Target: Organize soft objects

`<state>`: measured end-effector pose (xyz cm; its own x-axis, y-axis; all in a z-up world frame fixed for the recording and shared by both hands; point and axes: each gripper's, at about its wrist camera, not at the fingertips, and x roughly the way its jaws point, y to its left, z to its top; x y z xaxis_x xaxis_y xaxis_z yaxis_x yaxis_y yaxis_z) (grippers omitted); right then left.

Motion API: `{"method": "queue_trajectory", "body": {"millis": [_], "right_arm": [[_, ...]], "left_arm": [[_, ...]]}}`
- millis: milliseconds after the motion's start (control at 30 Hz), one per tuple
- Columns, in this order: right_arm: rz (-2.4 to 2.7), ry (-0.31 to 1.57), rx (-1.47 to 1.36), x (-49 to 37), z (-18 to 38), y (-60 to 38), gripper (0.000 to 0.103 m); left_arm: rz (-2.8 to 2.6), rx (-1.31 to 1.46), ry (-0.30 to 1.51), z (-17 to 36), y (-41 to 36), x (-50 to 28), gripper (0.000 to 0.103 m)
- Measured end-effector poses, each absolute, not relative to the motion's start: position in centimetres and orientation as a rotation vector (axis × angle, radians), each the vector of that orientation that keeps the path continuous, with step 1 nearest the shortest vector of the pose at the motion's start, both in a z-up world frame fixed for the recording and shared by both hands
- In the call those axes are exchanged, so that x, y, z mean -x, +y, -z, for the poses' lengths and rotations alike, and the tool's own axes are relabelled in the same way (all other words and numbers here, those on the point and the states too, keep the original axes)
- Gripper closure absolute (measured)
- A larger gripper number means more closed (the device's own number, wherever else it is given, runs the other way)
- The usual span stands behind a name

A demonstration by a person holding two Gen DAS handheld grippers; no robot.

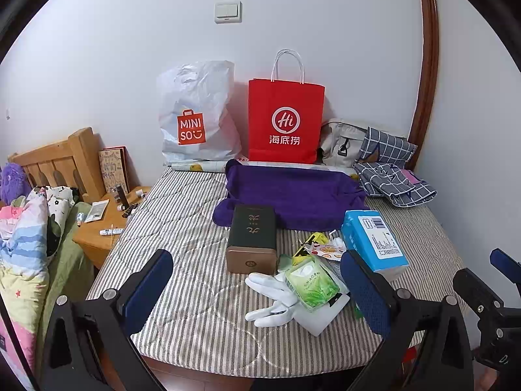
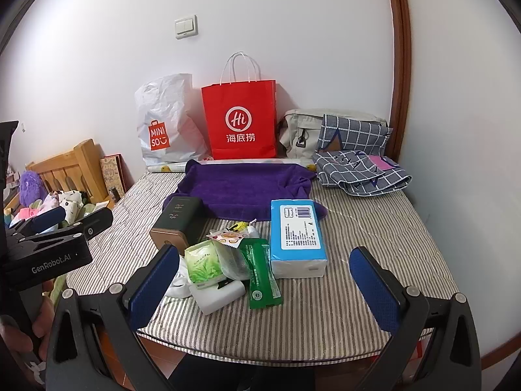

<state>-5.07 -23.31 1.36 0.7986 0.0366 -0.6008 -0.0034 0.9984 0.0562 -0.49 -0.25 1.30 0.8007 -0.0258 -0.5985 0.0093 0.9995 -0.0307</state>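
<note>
Both tongs, left tongs (image 1: 257, 288) and right tongs (image 2: 263, 277), gape wide and empty above a striped bed (image 2: 374, 228); a purple towel (image 2: 247, 189) lies beyond a white glove (image 1: 273, 296).

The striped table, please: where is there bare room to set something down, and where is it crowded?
The striped table is bare right of the blue tissue pack, up to the checked cloth, and left of the dark tin toward the near edge. Crowded: the middle, around the white gloves and green packets.
</note>
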Motion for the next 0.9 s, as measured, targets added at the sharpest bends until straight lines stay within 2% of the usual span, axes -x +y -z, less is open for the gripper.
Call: {"method": "queue_trajectory", "body": {"millis": [467,733,833,900], "right_arm": [[-0.024,0.651,-0.067,4.5,-1.2,-23.7,0.0],[-0.042,0.689,-0.056,2.7,1.6,-24.5,0.002],[-0.052,0.73,-0.069,1.6,3.8,-25.2,0.009],[-0.049,0.768,-0.073,0.8,5.4,-25.6,0.02]], "left_arm": [[0.023,0.022,0.635,-1.2,-0.4,0.8,0.0],[0.035,0.009,0.687,1.2,-0.7,-1.7,0.0],[0.033,0.011,0.719,2.8,-0.9,-2.7,0.0],[0.034,0.012,0.74,3.8,-0.9,-3.2,0.0]]}}
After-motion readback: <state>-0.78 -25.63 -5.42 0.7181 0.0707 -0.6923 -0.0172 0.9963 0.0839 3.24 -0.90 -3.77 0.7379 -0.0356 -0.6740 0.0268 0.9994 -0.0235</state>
